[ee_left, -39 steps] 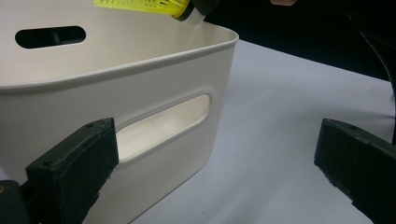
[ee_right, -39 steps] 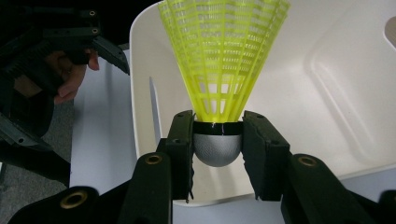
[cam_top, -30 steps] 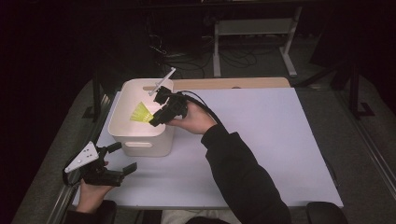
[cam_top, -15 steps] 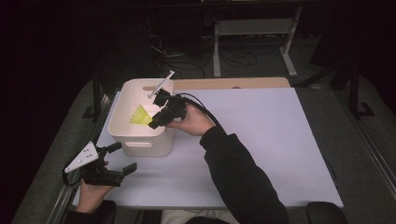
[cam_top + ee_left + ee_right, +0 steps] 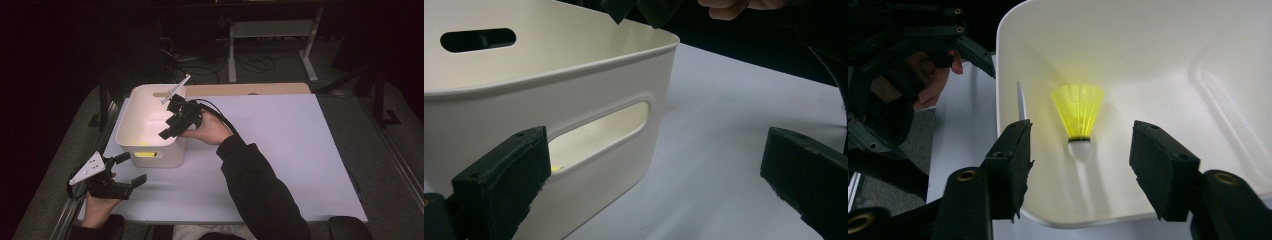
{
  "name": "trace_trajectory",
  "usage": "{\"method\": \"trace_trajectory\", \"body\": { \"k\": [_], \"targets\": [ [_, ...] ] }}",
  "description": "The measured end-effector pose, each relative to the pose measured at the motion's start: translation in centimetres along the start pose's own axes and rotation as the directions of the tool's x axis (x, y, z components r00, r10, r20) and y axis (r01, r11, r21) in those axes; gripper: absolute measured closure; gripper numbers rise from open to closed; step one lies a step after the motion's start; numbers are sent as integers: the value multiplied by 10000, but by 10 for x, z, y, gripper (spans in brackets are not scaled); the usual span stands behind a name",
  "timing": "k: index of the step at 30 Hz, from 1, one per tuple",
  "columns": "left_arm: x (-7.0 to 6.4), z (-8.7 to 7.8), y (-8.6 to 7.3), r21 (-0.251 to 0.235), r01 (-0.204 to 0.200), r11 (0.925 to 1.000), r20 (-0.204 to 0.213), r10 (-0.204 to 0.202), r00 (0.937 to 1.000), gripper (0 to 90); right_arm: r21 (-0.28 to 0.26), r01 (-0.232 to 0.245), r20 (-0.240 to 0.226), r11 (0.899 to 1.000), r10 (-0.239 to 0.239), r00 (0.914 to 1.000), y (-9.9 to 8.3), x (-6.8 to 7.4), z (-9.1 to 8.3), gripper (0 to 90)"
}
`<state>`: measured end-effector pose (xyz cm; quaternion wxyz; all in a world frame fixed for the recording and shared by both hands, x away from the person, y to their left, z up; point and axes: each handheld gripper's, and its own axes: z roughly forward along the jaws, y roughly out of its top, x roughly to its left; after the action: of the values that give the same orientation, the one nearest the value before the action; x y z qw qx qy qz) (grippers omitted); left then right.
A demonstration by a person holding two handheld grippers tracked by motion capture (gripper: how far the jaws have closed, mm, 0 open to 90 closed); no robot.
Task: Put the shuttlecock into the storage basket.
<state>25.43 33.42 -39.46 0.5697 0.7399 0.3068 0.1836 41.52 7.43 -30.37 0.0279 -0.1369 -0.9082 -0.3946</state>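
Yellow shuttlecock [image 5: 1079, 114] lying on the floor of the white bin [image 5: 131, 120], toward its near-left corner, skirt flared away from the right tool [image 5: 1079, 150] and cork end pointing back at it. Long axis running straight along the tool's line of reach, centred in the gap between the spread, empty jaws. Right tool poised over the bin's right rim, clearly the nearer one. Left tool [image 5: 127, 170] released too, held low over the bench [image 5: 280, 150] just near-left of the bin, outside its handle slot [image 5: 599, 132].
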Motion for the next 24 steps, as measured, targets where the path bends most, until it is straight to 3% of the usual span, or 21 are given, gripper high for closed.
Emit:
{"method": "trace_trajectory", "body": {
  "k": [6,7,17,21,24],
  "targets": [
    [0,0,0,-13,16,10000,2,-16,10000,0,-30,-16,188,10000,16,9998,-4,1,-3,269],
    [0,0,0,2,4,10000,7,-4,10000,0,-28,-2,205,10000,2,9998,-6,1,-5,192],
    [0,0,0,10,0,10000,2,0,10000,0,-538,52,385,9985,-31,9993,-14,2,-19,91],
    [0,0,0,17,5,10000,2,-5,10000,0,-704,0,666,9975,47,9978,-17,0,-25,0],
    [0,0,0,15,11,10000,-10,-11,10000,0,-857,-84,695,9963,144,9975,-20,-1,-30,0]
  ]
}}
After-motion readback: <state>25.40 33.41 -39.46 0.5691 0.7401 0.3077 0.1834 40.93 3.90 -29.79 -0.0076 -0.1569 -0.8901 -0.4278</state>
